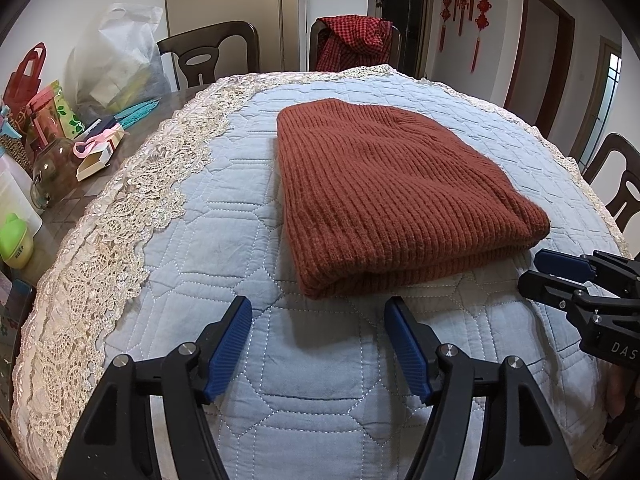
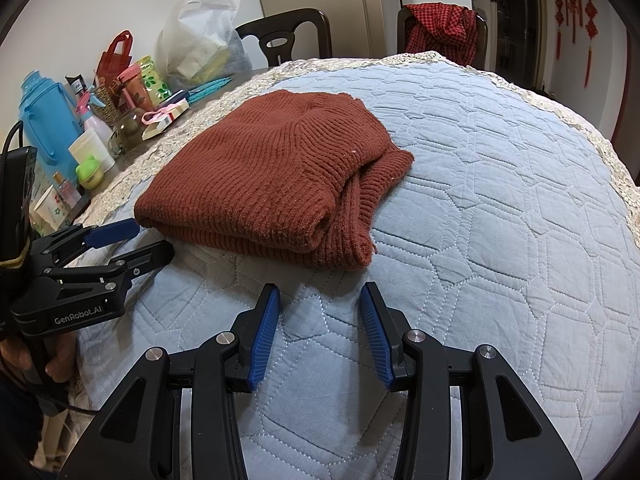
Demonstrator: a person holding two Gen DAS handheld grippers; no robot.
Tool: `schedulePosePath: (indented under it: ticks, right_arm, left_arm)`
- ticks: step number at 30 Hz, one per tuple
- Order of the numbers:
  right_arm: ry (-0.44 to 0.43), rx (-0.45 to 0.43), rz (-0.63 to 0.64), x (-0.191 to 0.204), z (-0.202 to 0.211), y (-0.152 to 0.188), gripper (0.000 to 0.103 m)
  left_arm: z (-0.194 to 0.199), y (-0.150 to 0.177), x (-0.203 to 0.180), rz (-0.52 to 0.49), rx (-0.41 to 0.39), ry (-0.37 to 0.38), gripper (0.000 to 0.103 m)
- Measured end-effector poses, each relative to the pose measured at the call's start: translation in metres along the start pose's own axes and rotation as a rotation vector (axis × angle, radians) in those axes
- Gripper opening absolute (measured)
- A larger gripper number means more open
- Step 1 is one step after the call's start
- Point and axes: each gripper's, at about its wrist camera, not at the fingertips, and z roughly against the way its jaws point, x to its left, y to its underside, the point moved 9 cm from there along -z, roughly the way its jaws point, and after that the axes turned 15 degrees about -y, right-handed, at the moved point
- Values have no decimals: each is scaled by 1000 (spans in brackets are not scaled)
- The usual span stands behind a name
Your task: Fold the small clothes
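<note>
We read "GenRobot.AI" on the left gripper [image 2: 132, 236]. Both it and the right gripper [image 2: 320, 300] gape empty, just short of the folded sweater's [image 1: 384, 192] near edge on the quilt [image 2: 500, 208].

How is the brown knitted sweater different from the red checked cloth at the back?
The brown sweater is plain ribbed knit; the red checked cloth has a red and dark check pattern. The sweater lies folded flat on the blue quilt; the checked cloth hangs loosely over a chair back. The sweater sits close to both grippers; the checked cloth is beyond the quilt's far edge. Both are reddish fabric, and no gripper touches either.
</note>
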Motion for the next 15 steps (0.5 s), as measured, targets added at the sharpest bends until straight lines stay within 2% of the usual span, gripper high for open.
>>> schedulePosePath:
  ticks: [15]
  right_arm:
    - [-1,-1,-1,1,0,0,43]
  left_arm:
    - [0,1,0,-4,-2,-12,72]
